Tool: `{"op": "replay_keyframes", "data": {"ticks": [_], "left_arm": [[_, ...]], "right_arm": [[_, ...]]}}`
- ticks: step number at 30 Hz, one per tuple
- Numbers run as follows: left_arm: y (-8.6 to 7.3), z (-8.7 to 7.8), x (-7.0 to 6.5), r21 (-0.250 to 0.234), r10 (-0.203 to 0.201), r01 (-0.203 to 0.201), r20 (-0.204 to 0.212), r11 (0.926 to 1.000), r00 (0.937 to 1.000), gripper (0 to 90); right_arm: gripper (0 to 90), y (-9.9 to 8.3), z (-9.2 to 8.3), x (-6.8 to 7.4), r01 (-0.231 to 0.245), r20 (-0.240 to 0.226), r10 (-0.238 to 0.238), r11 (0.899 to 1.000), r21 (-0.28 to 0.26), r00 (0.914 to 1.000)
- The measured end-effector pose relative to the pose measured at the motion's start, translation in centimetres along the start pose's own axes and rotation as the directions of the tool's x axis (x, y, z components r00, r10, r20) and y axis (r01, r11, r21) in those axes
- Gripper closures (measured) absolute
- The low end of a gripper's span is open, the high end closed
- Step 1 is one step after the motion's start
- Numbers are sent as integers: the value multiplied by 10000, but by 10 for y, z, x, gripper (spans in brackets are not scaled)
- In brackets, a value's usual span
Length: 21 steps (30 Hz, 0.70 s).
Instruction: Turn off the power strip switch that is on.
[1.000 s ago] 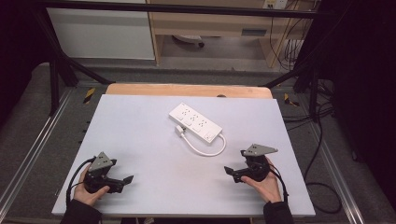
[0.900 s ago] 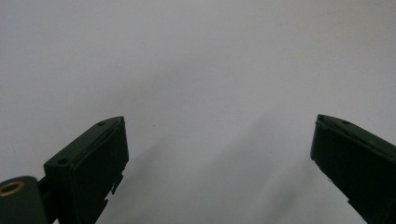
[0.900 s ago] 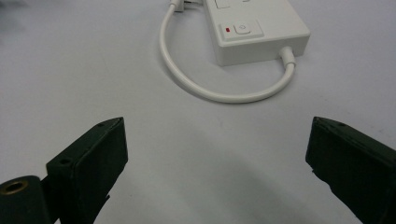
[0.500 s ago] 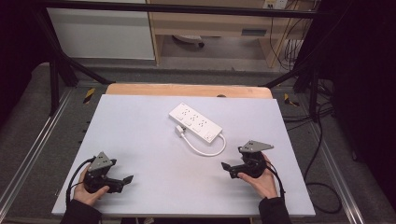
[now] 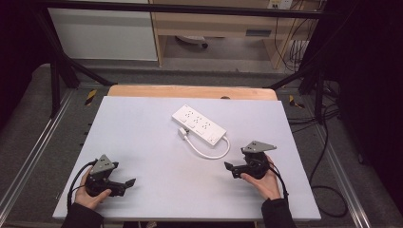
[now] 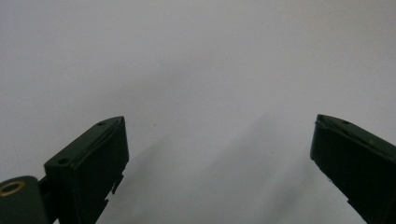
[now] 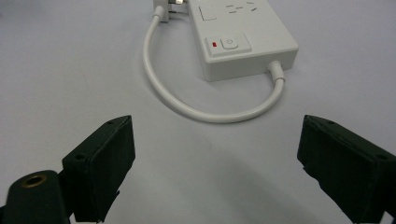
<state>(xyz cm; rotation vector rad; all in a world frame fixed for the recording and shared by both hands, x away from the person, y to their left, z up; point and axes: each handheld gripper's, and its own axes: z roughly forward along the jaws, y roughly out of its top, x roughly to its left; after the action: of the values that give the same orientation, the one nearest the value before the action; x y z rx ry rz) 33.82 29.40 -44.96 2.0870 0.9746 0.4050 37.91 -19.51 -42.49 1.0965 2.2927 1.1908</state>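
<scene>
Honestly, the risk I see from here lies in the short looped cable (image 7: pixel 205 114): it curves out from the near end of the power strip (image 5: pixel 198 125) straight toward my right hand-held gripper (image 5: pixel 230 166), and if I push forward carelessly one jaw could snag that loop and drag the whole strip across the worktop (image 5: pixel 142 142) instead of gripping it cleanly. The body looks wide next to the gap between my jaws, so a grab across its width may skate off the smooth plastic; I judge the cable or the plug (image 7: pixel 170 7) an easier hold. The right gripper's jaws stand wide apart with nothing between them, though they have just been narrowing a little. My left hand-held gripper (image 5: pixel 129 183) rests near the front left of the worktop, well apart from the strip, jaws also spread and empty over bare surface. The strip lies flat near the middle of the worktop, set at a slant, just ahead of the right gripper. It is a white oblong block with several socket faces on top, a rocker switch (image 7: pixel 229 43) with a small red mark (image 7: pixel 214 45) beside it at the near end, and a thick white cord that leaves that end, bends round in a half loop and ends in the plug lying against the strip's side.
</scene>
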Motion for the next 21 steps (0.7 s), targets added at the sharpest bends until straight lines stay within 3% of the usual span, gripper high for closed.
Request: {"op": "replay_keyframes", "data": {"ticks": [21], "left_arm": [[0, 0, 0, -14, 9, -9, -10, 10000, 10000, 41]], "right_arm": [[208, 15, 12, 1, -5, 362, 7, 10000, -55, 9993]]}}
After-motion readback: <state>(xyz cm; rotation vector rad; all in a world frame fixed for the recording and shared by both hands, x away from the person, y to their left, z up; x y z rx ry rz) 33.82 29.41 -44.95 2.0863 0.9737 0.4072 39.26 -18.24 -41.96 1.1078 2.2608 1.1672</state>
